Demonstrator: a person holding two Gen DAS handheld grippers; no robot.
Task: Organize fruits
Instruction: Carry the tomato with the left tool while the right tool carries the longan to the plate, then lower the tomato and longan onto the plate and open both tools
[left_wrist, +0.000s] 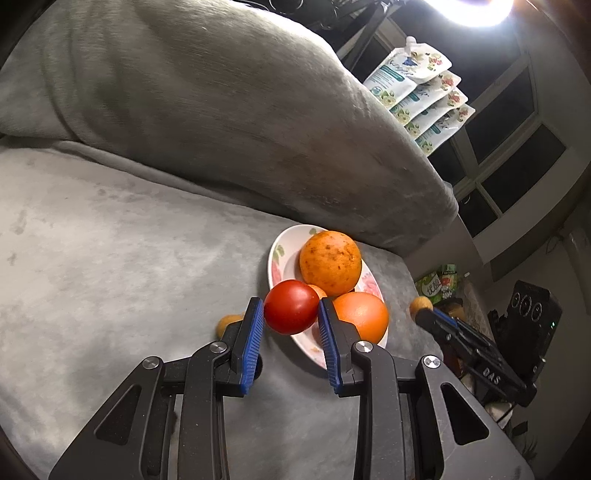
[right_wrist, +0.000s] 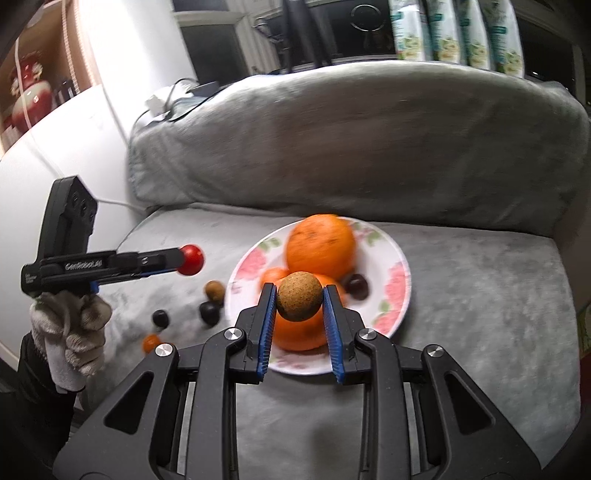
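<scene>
One floral plate (right_wrist: 397, 275) sits on the grey sofa seat (right_wrist: 480, 295), and two grippers are in play: the left gripper (left_wrist: 291, 312) with one red tomato (left_wrist: 290, 306) between its pads, the right gripper (right_wrist: 300, 301) with one brown speckled round fruit (right_wrist: 299, 301). On the plate are two large oranges (right_wrist: 320, 251), one smaller orange fruit (right_wrist: 273, 277) and one dark plum (right_wrist: 356, 286). Loose on the seat lie two more dark plums (right_wrist: 209, 313), one brown fruit (right_wrist: 215, 290) and one tiny orange fruit (right_wrist: 151, 342), while four printed pouches (left_wrist: 408, 70) stand behind the cushion (right_wrist: 369, 140)
</scene>
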